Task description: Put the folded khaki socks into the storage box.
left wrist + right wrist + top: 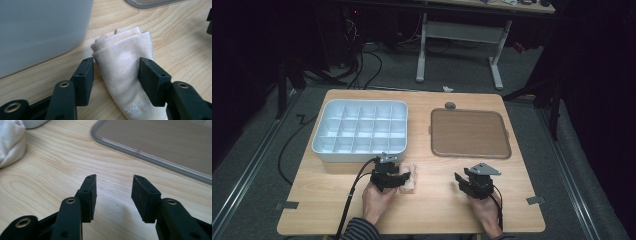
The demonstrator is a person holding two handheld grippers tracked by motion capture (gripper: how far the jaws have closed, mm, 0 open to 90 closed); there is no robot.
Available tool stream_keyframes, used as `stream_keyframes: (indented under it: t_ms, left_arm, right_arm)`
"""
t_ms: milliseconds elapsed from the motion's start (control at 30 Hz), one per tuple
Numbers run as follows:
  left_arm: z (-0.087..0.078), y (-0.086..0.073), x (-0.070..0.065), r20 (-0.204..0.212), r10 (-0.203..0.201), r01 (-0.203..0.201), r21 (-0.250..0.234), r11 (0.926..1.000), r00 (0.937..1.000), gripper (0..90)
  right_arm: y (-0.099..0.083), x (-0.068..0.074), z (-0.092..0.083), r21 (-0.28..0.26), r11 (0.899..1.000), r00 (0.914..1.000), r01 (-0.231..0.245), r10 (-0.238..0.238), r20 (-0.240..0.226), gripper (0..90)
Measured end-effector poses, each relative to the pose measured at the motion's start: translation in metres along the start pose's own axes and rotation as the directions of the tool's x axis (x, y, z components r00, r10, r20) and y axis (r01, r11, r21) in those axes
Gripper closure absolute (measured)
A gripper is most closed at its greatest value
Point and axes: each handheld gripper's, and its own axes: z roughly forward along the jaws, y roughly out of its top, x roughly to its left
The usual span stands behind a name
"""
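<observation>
Rolled cloth (122,67), pale peach and folded into a bundle, lies on the wooden table (432,200) just in front of the white compartment box (361,131), near the table's front edge on the person's left side. In the left gripper view it sits between the two black jaws of the left gripper (116,75): the right-hand pad touches its side, while the left-hand pad stands right at its edge with perhaps a sliver of a gap, so I cannot tell whether the jaws truly press it; they are part-way apart around the bundle, not together. The right gripper (113,195) hovers low over bare wood, its jaws apart with nothing between them, well to the right of the cloth and just in front of the brown tray (469,132). In the high view the left gripper (388,176) covers much of the cloth, leaving only its right end visible. The cloth's lower end is cut off by the bottom edge of the left gripper view, where some pale printed lettering is too partial to read. The right gripper view catches only a corner of the cloth at its upper left and one rim of the tray. Counted: one cloth, one compartment box with sixteen cells in a four-by-four grid, one tray, two grippers, two hands, and one small grey round thing (450,105) behind the tray, too small to identify.
</observation>
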Motion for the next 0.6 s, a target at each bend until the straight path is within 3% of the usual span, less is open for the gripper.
stream_keyframes:
  t_ms: [300, 600]
  left_arm:
    - [0.003, 0.000, 0.000, 0.019, -0.017, 0.016, 0.009, 0.9998, 0.9997, 48.8]
    - [0.003, 0.001, -0.002, 0.037, -0.031, 0.031, 0.016, 0.9994, 0.9988, 58.9]
  right_arm:
    - [-0.009, -0.021, 0.000, 0.026, 0.999, 0.9979, -0.039, 0.037, 0.053, 51.4]
    - [-0.015, -0.030, 0.002, 0.049, 0.997, 0.9942, -0.065, 0.060, 0.090, 48.4]
